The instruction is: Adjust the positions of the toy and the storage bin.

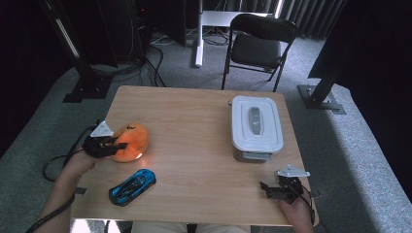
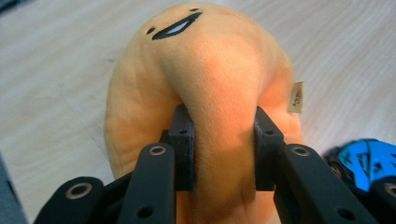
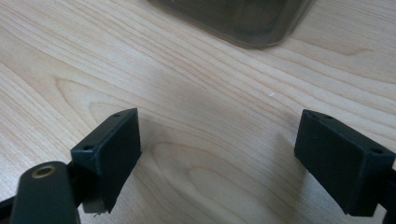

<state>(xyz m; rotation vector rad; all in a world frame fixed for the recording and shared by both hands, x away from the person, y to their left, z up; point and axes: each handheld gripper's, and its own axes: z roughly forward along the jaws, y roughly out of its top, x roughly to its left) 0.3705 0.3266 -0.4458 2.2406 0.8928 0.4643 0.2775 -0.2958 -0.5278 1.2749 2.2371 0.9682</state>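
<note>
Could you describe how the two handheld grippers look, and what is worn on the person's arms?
Both the left gripper and the right gripper are black, with two flat rectangular jaws on perforated links. Each carries a grey three-cornered plate on top. A black cable trails from each. The forearms are bare, with no sleeves visible.

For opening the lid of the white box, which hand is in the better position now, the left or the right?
The right. The right gripper is open and empty, on the table's right side near the lidded white box. The left gripper is shut on the orange plush toy at the table's left side, far from the box.
</note>
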